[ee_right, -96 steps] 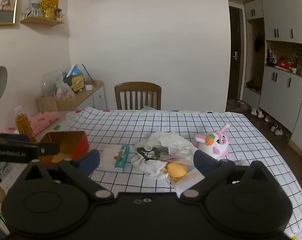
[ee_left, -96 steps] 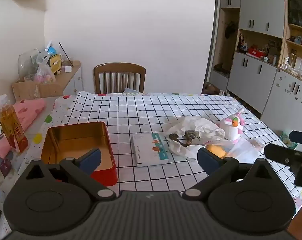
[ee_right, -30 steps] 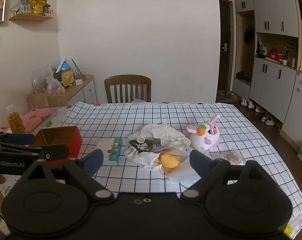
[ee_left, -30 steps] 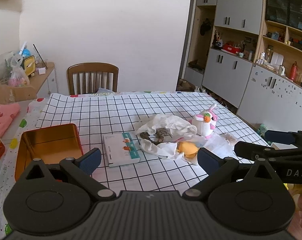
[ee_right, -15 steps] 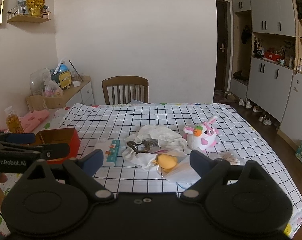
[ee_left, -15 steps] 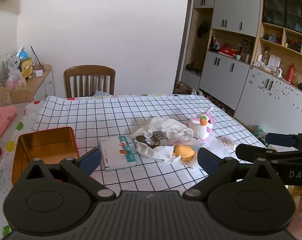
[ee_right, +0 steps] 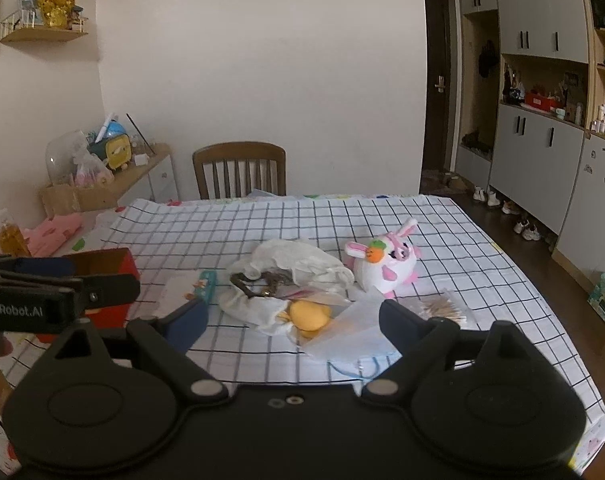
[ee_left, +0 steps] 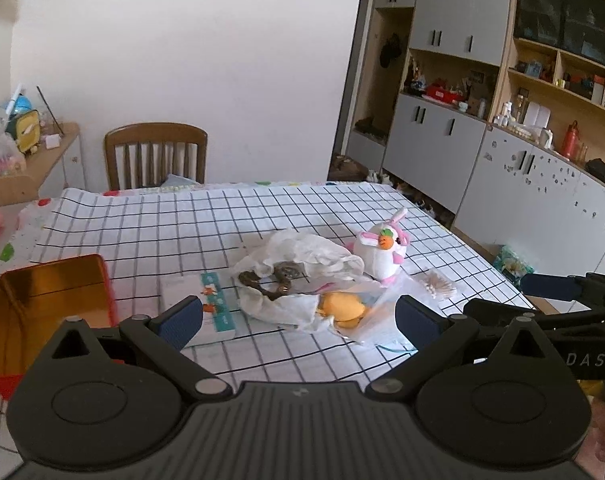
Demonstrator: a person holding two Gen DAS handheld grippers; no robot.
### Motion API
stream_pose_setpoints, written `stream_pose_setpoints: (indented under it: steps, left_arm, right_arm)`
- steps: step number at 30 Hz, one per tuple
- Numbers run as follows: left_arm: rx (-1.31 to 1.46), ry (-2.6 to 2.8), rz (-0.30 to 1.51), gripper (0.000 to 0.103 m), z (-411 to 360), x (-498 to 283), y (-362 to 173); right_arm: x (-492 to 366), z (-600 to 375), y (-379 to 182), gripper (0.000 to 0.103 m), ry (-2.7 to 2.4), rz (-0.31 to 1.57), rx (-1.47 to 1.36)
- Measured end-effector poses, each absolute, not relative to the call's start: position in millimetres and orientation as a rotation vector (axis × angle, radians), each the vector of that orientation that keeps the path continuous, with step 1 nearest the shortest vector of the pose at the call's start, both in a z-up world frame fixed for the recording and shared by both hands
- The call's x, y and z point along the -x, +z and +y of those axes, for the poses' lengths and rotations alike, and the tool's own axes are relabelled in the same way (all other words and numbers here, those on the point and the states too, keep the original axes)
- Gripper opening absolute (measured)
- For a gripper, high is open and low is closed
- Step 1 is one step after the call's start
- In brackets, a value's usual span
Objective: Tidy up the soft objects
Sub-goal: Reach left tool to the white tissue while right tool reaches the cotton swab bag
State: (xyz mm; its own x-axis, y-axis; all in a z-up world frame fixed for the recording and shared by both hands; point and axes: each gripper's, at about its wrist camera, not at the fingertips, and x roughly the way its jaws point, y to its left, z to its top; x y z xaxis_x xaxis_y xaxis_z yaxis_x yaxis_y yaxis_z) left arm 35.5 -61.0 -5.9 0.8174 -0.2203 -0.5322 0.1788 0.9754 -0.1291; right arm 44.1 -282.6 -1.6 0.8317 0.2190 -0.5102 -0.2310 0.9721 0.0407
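Red tin (ee_left: 46,300), gold inside, nothing in it, left of frame.
Plush rabbit (ee_left: 380,252) centre-right on the checked cloth (ee_left: 182,220); left gripper (ee_left: 298,320) and right gripper (ee_right: 292,322) both spread, holding nothing.

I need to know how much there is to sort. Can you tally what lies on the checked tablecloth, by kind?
Plush toys: 2, the pink and white rabbit and the yellow plush.
White cloth: 1.
Open tin: 1.
Flat white box: 1.
Clear plastic bags: 2.
Total: 7.
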Motion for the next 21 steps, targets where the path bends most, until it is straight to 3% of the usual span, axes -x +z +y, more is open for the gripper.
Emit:
stream_pose_setpoints:
  steps: [21]
  left_arm:
    - [-0.013,-0.317,0.698,0.103,-173,-123,-69]
  right_arm:
    - [-180,-410,-58,0.085,0.149,0.675,0.07]
